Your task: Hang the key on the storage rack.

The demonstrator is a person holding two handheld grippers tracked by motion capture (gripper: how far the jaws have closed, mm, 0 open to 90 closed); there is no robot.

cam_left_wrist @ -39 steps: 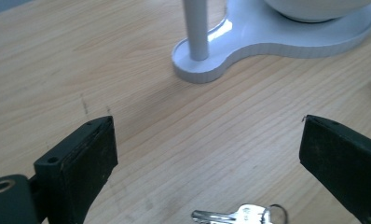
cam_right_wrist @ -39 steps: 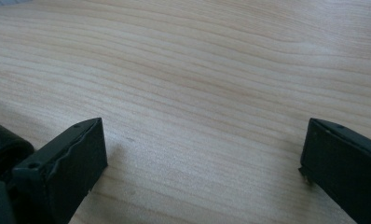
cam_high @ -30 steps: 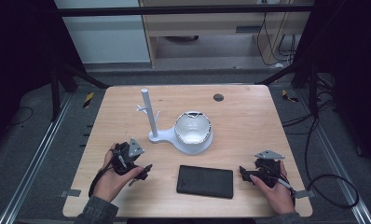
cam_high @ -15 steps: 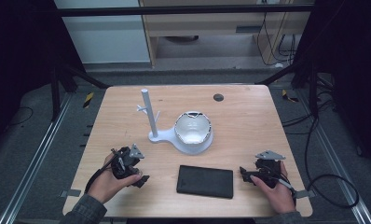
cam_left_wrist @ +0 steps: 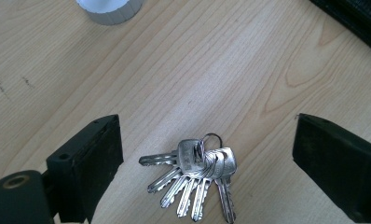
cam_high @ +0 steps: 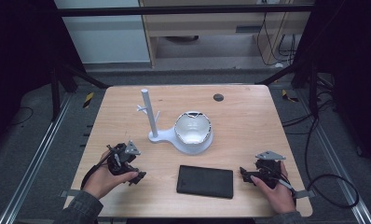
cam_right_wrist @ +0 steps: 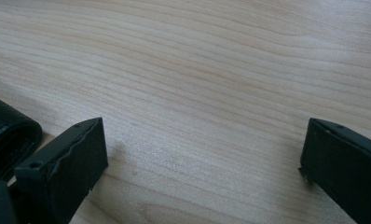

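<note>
A bunch of several silver keys (cam_left_wrist: 197, 175) on a ring lies flat on the wooden table (cam_high: 249, 126). My left gripper (cam_left_wrist: 207, 158) is open, with one jaw on each side of the keys and neither touching them. In the high view the left gripper (cam_high: 137, 177) is at the front left, tilted down at the table. My right gripper (cam_high: 245, 173) rests at the front right and is open (cam_right_wrist: 202, 158) with only bare wood between its jaws. A flat black case (cam_high: 205, 181) lies between the two grippers, and its rounded edge (cam_right_wrist: 6, 130) is just left of the right gripper's jaws.
A white stand (cam_high: 148, 114) with an upright post and small pegs shares a base with a white bowl (cam_high: 193, 130) at the table's middle; its base edge (cam_left_wrist: 110, 8) lies ahead of the left gripper. A small dark disc (cam_high: 217, 97) sits near the far edge.
My left gripper has shifted slightly toward the front edge and tipped down toward the table. The right gripper has stayed still.
</note>
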